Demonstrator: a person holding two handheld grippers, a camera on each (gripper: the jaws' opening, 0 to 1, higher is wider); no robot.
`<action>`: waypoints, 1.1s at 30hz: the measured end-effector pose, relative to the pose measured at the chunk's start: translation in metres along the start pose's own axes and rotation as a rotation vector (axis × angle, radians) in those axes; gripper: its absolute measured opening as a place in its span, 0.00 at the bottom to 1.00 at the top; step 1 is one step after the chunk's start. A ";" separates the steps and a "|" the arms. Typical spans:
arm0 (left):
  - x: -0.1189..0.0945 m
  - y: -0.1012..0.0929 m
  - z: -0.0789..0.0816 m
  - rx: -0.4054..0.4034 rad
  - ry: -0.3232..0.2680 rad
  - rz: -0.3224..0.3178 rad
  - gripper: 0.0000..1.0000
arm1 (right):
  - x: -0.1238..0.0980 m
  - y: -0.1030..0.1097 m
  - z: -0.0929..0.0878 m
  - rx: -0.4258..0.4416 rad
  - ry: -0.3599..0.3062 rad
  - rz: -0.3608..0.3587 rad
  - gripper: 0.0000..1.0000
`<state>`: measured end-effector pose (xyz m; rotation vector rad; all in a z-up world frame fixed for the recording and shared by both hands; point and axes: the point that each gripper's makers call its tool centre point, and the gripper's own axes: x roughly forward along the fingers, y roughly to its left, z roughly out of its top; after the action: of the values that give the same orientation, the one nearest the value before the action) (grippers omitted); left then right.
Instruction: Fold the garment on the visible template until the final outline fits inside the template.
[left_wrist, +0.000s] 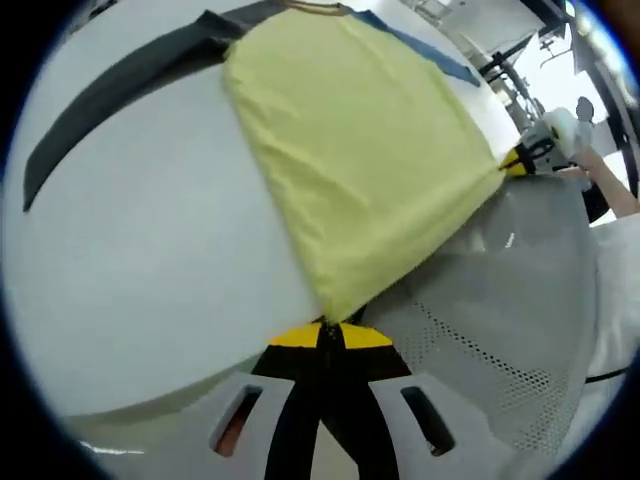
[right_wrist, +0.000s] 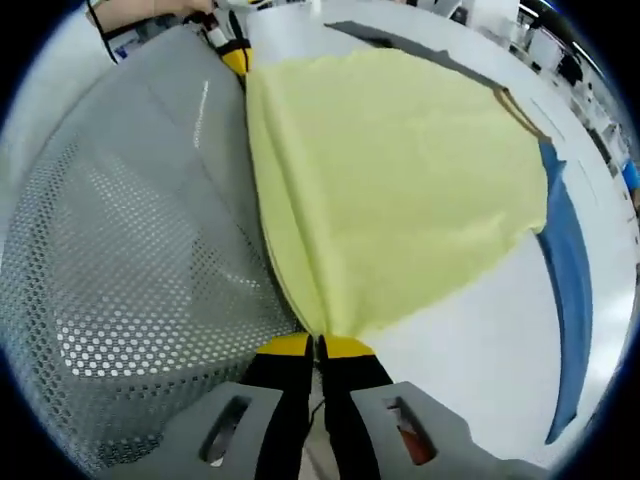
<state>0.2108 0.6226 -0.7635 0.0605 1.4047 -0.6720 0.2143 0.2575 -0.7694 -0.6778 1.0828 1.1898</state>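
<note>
The yellow garment lies spread on the white counter, with its near edge lifted over a gray mesh chair. The left gripper has its fingers pressed together, pinching one corner of the cloth. The right gripper pinches the other corner the same way. A dark strip and a blue strip lie by the garment's sides, maybe the template's edges. If one corner slips out, the fold could go crooked. Pull too far, and the shirt could slide off the counter.
</note>
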 end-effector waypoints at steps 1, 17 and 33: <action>-0.001 0.002 0.000 -0.007 0.001 0.003 0.06 | -0.001 0.000 0.000 0.008 -0.005 0.000 0.04; -0.029 0.001 0.005 -0.061 -0.066 0.030 0.23 | -0.025 -0.006 -0.007 0.115 -0.067 -0.028 0.09; -0.076 0.002 0.053 -0.006 -0.301 0.144 0.46 | -0.076 -0.048 0.014 0.180 -0.205 -0.292 0.16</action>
<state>0.2574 0.6320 -0.6838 0.0526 1.1021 -0.5327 0.2640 0.2267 -0.6996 -0.5393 0.8726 0.8780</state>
